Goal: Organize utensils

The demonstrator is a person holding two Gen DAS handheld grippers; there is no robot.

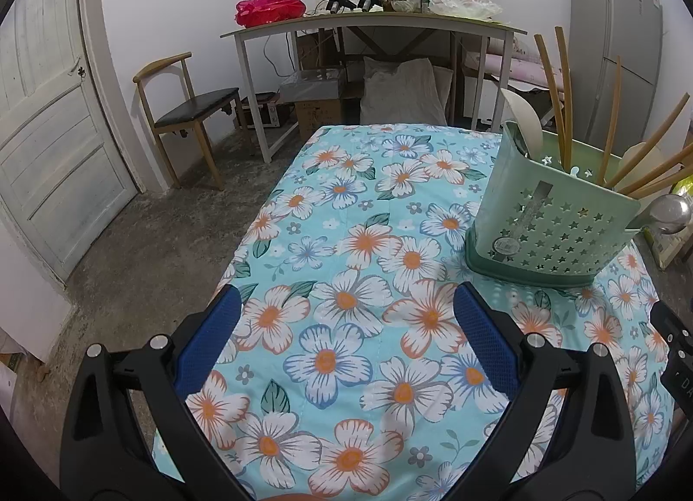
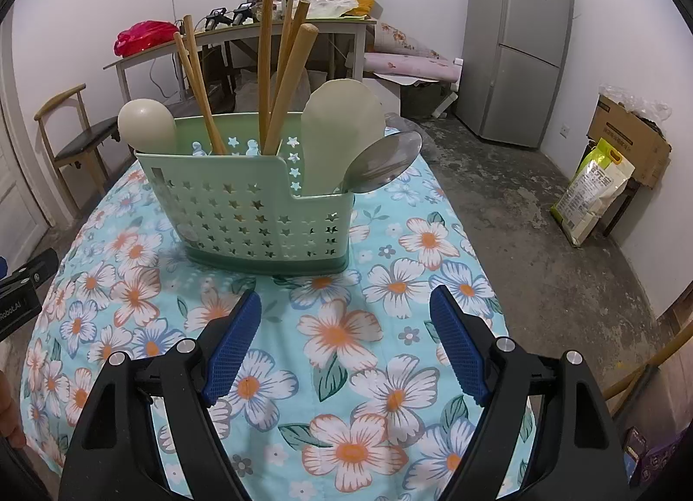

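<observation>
On floral cloth (image 2: pixel 338 336), green caddy (image 2: pixel 242 219), both grippers wide, empty, "RobotAI" lettering (image 2: pixel 9 313).

Both tongs share one build — the left tongs (image 1: pixel 346 306) and right tongs (image 2: pixel 346 306) have glossy black plastic arms with triangular cut-outs, round silver screw heads at the pivots, and blue fingers (image 2: pixel 231 353) with a fine knurled, mesh-like face. White lettering marks a black side block (image 2: pixel 17 306).

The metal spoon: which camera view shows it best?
The right wrist view: the metal spoon shows its whole bowl, leaning out of the caddy. The left wrist view shows only part of it behind the caddy.
</observation>
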